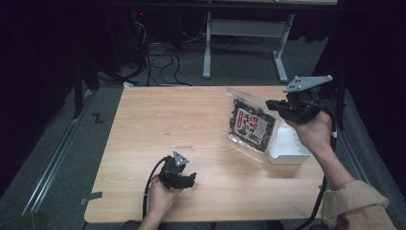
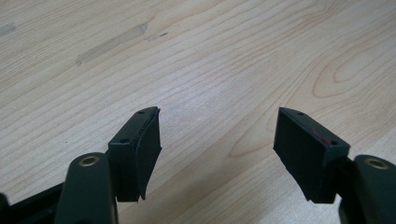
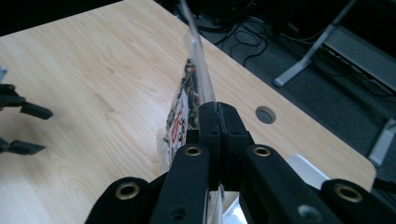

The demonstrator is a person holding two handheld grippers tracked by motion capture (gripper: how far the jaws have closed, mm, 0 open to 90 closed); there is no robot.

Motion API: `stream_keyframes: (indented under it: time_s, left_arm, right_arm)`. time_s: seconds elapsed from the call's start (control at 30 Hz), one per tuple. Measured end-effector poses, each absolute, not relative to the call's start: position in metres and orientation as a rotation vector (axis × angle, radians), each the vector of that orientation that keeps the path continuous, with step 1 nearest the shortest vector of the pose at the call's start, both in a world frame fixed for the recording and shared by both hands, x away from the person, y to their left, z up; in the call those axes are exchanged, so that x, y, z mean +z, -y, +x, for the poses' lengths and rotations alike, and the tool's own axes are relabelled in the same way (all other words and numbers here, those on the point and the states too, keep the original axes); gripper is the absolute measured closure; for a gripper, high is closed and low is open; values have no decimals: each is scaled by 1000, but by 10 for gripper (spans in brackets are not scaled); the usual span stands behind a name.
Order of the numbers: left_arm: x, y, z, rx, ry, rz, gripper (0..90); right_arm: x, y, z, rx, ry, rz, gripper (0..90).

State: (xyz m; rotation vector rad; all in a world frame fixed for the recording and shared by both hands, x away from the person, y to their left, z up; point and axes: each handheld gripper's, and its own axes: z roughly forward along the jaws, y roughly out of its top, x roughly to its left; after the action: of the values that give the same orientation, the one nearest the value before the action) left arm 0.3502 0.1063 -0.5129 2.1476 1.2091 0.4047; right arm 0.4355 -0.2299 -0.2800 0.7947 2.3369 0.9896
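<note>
While the right tongs (image 1: 272, 103) pinch the snack bag (image 1: 250, 125) near the bench's (image 1: 158, 120) right edge, the left tongs (image 1: 190, 179) gape empty over bare wood by the near edge.

Bright tabletop, dark murky surroundings

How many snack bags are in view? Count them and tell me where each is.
1. The snack bag hangs over the table's right side, beside the white tray, pinched in the right gripper. More could be hidden in the tray.
</note>
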Motion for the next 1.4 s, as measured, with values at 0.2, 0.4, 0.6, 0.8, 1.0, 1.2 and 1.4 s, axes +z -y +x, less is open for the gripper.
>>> stream_keyframes:
  time_s: [0.2, 0.4, 0.6, 0.8, 1.0, 1.2, 1.4]
  left_arm:
    - [-514, -105, 351, 401, -1209, 2154, 320]
    - [-515, -104, 350, 401, -1208, 2157, 320]
    - [-515, -104, 350, 400, -1203, 2165, 320]
    - [-516, -104, 351, 392, -1205, 2175, 320]
    - [-516, -103, 350, 393, -1201, 2183, 320]
    - [-517, -102, 351, 390, -1200, 2188, 320]
    - [-517, -102, 351, 387, -1203, 2187, 319]
  right_arm:
    - [-273, 238, 441, 992, -2300, 833, 900]
    - [-266, 242, 442, 1007, -2263, 846, 900]
    - [-259, 245, 444, 1000, -2233, 863, 900]
    - [-253, 251, 444, 993, -2206, 872, 900]
    - [-247, 258, 444, 1003, -2168, 900, 900]
    - [-242, 267, 444, 990, -2140, 915, 900]
    - [-244, 278, 445, 967, -2121, 939, 900]
